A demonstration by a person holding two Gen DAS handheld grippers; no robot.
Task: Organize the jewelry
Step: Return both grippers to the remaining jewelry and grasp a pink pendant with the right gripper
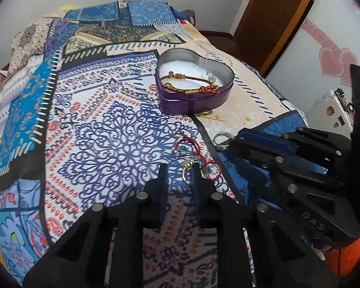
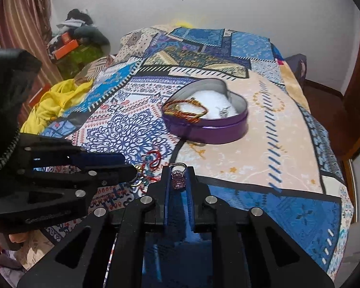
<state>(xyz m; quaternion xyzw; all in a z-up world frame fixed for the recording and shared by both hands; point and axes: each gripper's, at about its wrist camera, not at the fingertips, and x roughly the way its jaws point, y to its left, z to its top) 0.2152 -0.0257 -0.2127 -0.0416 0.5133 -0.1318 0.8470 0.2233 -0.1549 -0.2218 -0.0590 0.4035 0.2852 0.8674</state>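
A purple heart-shaped tin [image 1: 194, 102] [image 2: 211, 129] with white padding stands on the patterned bedspread and holds red-and-gold cord bracelets [image 1: 190, 86] [image 2: 187, 111] and a small silver piece [image 2: 223, 110]. My right gripper [image 2: 178, 175] is shut on a silver ring with a purple stone [image 2: 178, 178]; the ring's band also shows in the left wrist view [image 1: 222, 138]. My left gripper [image 1: 180, 170] is open, its right finger touching a red cord bracelet with teal beads and a gold charm [image 1: 194, 156] [image 2: 151, 163] lying on the spread.
The bed's right edge drops to a dark floor [image 2: 324, 96]. A yellow cloth [image 2: 57, 103] lies at the bed's left side, with clutter and a striped curtain [image 2: 19, 24] beyond. A wooden door frame [image 1: 276, 12] and white cabinet [image 1: 324, 48] stand to the right.
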